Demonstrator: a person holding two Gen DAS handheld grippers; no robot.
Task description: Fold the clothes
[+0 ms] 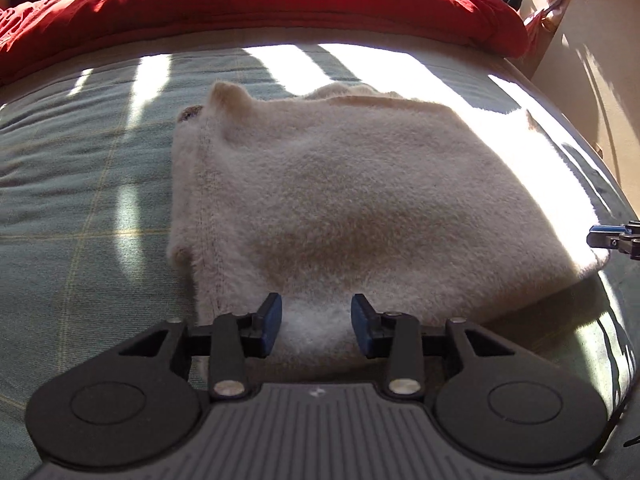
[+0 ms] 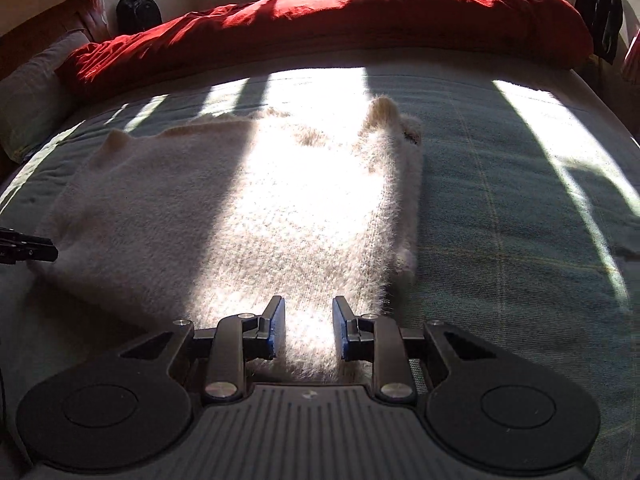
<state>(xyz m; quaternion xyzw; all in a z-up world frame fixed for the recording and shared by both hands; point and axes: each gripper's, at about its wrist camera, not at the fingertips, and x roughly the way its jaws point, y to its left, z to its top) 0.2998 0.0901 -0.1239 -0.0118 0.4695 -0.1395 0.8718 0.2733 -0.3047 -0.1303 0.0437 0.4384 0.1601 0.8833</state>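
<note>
Bed [image 1: 80, 208] bears folded sweater [image 1: 360, 200]; both grippers empty.

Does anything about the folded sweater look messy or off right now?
Mostly neat. The cream sweater lies folded flat on the bed cover, but at its far edge one corner pokes up, and a bit of fabric sticks out beside it.
</note>
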